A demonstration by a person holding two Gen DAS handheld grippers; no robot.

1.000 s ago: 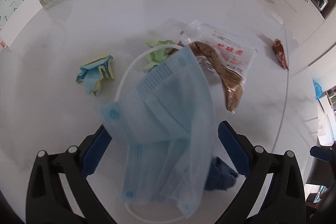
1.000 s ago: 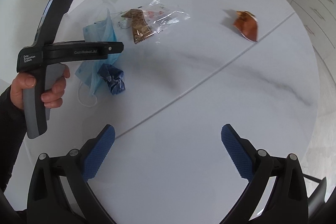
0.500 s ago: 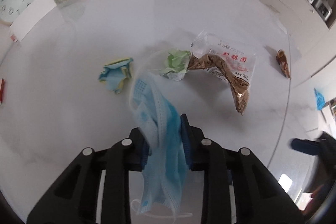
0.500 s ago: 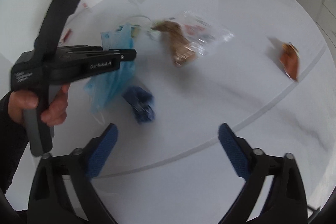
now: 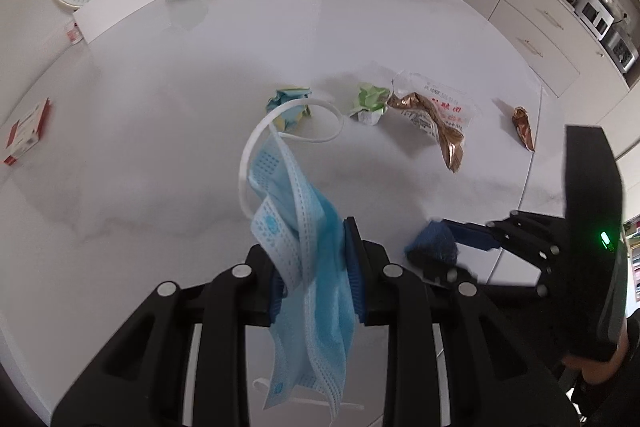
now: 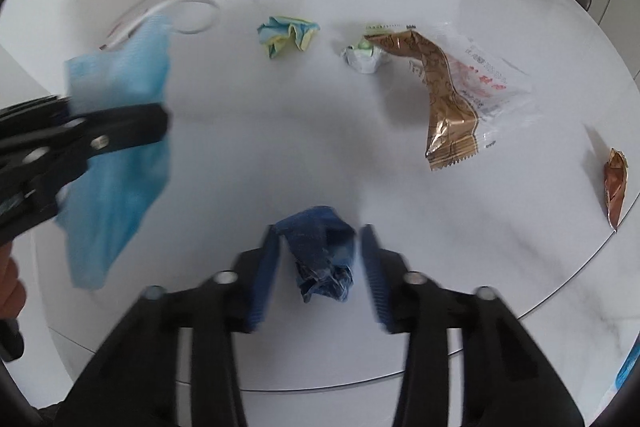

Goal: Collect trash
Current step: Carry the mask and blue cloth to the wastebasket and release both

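mask in left claw | wad between right claw pads

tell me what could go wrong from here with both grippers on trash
1. The face mask hangs loose from the shut left gripper, ear loop trailing; it could snag or slip free.
2. The right gripper has been closing its jaws around the dark blue wad; a gap shows on one side, so the wad may squirt out on the smooth table.
3. The two grippers sit close and could bump.
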